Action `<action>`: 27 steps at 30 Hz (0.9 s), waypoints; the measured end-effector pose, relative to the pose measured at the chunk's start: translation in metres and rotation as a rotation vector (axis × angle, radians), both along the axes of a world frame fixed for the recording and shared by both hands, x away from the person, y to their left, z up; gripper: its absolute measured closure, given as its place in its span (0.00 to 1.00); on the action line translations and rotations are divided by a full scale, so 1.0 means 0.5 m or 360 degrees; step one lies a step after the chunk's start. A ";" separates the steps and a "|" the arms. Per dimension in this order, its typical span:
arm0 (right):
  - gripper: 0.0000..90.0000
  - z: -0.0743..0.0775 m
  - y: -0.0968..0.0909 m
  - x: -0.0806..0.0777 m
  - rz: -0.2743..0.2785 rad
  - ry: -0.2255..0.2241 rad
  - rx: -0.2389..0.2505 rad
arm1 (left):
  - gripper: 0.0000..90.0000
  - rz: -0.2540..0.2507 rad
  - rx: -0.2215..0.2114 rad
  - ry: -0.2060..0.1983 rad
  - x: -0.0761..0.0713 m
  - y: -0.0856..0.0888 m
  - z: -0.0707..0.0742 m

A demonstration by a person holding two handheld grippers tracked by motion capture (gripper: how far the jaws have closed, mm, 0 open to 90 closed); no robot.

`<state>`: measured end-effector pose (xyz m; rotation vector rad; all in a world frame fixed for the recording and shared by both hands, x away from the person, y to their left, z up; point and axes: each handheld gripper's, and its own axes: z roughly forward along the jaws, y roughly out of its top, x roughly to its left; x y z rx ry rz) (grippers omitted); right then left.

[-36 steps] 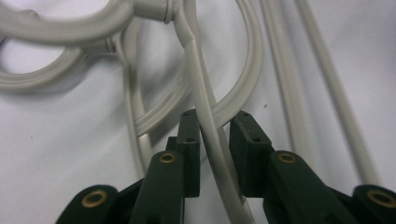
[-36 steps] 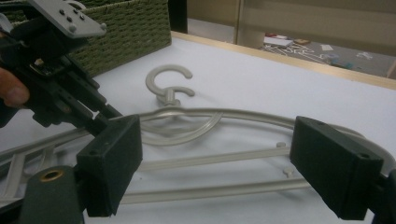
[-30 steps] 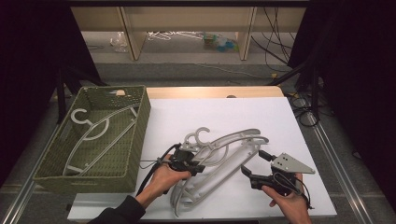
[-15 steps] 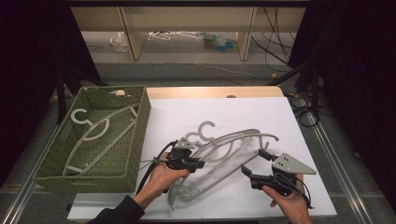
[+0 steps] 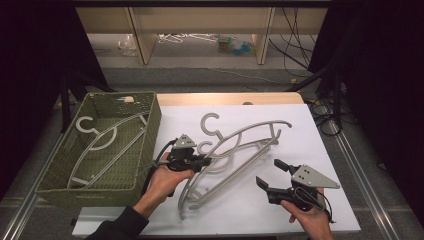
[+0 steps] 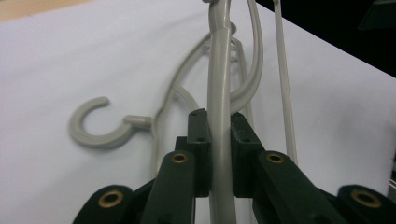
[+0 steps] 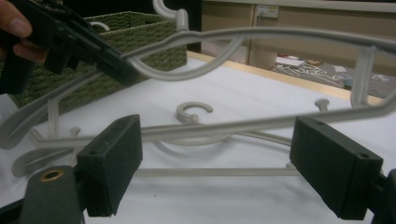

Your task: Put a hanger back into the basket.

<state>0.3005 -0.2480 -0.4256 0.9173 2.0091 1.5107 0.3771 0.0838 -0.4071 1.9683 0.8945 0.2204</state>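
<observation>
The left hand-held gripper [image 5: 204, 162] clamps a grey hanger [image 5: 245, 137]; the right hand-held gripper [image 5: 269, 175] gapes empty. The second hanger [image 5: 227, 167] beneath looks tangled, so it may drag along and drop.

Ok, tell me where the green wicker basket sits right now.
In the high view the green wicker basket sits at the table's left edge, beside the white mat, just left of the left gripper; a grey hanger lies inside.
</observation>
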 end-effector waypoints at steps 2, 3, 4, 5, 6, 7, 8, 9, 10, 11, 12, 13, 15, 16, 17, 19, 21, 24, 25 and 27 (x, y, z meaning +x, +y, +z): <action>0.20 -0.001 0.001 0.001 0.0004 0.0001 -0.0001 | 0.90 0.0010 0.0048 -0.0039 0.003 0.009 0.010; 0.20 -0.002 0.001 0.001 0.0008 0.0002 0.0005 | 0.90 0.0037 0.0024 -0.0051 0.004 0.013 0.016; 0.20 -0.002 0.002 0.001 0.0011 0.0001 0.0009 | 0.90 0.0031 0.0026 -0.0047 0.005 0.018 0.021; 0.20 -0.002 0.002 0.001 0.0011 0.0000 0.0009 | 0.90 0.0057 -0.0002 -0.0063 0.005 0.023 0.030; 0.20 -0.002 0.002 0.001 -0.0001 -0.0007 0.0006 | 0.90 0.0062 0.0008 -0.0084 0.005 0.028 0.037; 0.20 -0.003 0.002 0.002 -0.0004 -0.0007 0.0001 | 0.90 0.0072 0.0025 -0.0103 0.004 0.032 0.043; 0.20 -0.003 0.002 0.001 -0.0005 -0.0006 -0.0001 | 0.90 0.0071 0.0042 -0.0116 0.004 0.036 0.050; 0.20 -0.004 0.002 0.001 -0.0004 -0.0006 -0.0002 | 0.90 0.0091 0.0008 -0.0126 0.004 0.041 0.059; 0.20 -0.005 0.003 0.002 0.0006 -0.0004 0.0013 | 0.90 0.0102 -0.0004 -0.0136 0.004 0.045 0.064; 0.20 -0.004 0.001 0.001 -0.0002 0.0001 -0.0003 | 0.90 0.0109 -0.0016 -0.0134 0.003 0.051 0.072; 0.20 -0.003 0.001 0.000 -0.0006 0.0011 -0.0009 | 0.90 0.0111 -0.0034 -0.0145 0.004 0.058 0.079; 0.20 -0.004 0.001 0.000 -0.0007 0.0013 -0.0013 | 0.90 0.0123 -0.0043 -0.0146 0.004 0.063 0.085; 0.20 -0.004 0.001 0.000 -0.0008 0.0010 -0.0014 | 0.90 0.0146 -0.0062 -0.0163 0.006 0.072 0.095; 0.20 -0.004 0.001 0.000 -0.0012 0.0020 -0.0010 | 0.90 0.0142 -0.0044 -0.0164 0.007 0.080 0.102; 0.20 -0.002 -0.001 -0.002 -0.0009 0.0047 -0.0039 | 0.90 0.0147 -0.0043 -0.0165 0.007 0.082 0.104; 0.20 -0.002 -0.001 -0.002 -0.0010 0.0049 -0.0039 | 0.90 0.0175 -0.0067 -0.0172 0.007 0.091 0.115; 0.20 -0.002 -0.001 -0.002 -0.0011 0.0048 -0.0036 | 0.90 0.0199 -0.0086 -0.0152 0.004 0.097 0.126; 0.20 -0.007 0.004 0.002 0.0000 0.0012 0.0024 | 0.90 0.0201 -0.0080 -0.0188 0.007 0.114 0.144; 0.20 -0.002 -0.001 -0.002 -0.0009 0.0043 -0.0038 | 0.90 0.0205 -0.0081 -0.0191 0.007 0.118 0.148; 0.20 -0.002 -0.001 -0.002 -0.0011 0.0045 -0.0037 | 0.90 0.0217 -0.0051 -0.0226 0.008 0.134 0.160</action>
